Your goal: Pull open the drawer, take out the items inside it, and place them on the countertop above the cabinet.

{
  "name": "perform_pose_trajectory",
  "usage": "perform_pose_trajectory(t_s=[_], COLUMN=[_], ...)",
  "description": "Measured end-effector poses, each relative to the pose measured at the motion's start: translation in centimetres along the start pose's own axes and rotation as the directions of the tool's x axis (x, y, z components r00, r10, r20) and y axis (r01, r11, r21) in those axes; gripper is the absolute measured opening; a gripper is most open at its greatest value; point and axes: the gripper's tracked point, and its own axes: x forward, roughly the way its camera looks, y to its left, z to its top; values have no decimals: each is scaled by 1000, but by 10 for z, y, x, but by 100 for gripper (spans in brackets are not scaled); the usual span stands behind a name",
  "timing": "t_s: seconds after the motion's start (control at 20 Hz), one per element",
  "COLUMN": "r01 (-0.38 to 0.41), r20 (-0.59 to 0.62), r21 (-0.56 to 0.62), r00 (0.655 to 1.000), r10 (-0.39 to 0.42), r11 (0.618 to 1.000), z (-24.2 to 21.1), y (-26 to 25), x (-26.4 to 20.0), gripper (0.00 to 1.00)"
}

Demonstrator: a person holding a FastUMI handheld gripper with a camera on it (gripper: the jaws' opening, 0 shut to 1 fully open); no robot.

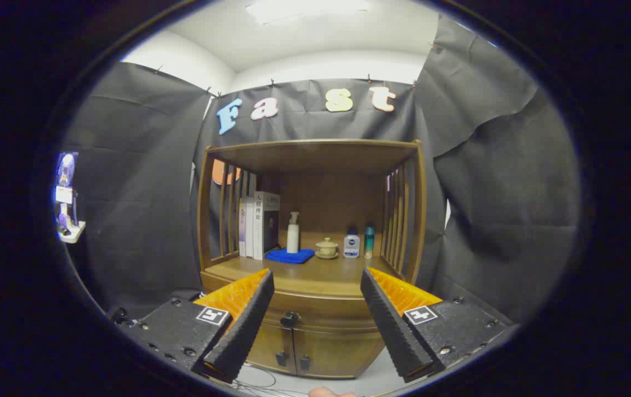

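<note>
**Drawer not yet opened**

The drawer sits shut under the countertop's front edge, its knob between the fingers. The gripper is wide open, empty, apart from it. Every step remains.

Black cloth walls surround a brown wooden cabinet with slatted sides, under a white ceiling with a bright light panel.
</note>
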Motion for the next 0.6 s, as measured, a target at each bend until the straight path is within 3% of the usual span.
perform_pose_trajectory(t_s=[0.6], r01=[-30], r20=[-58], r21=[-2], r00=[998], r10=[30], r11=[1000], z=[-26], y=[25], x=[9], gripper=[100])
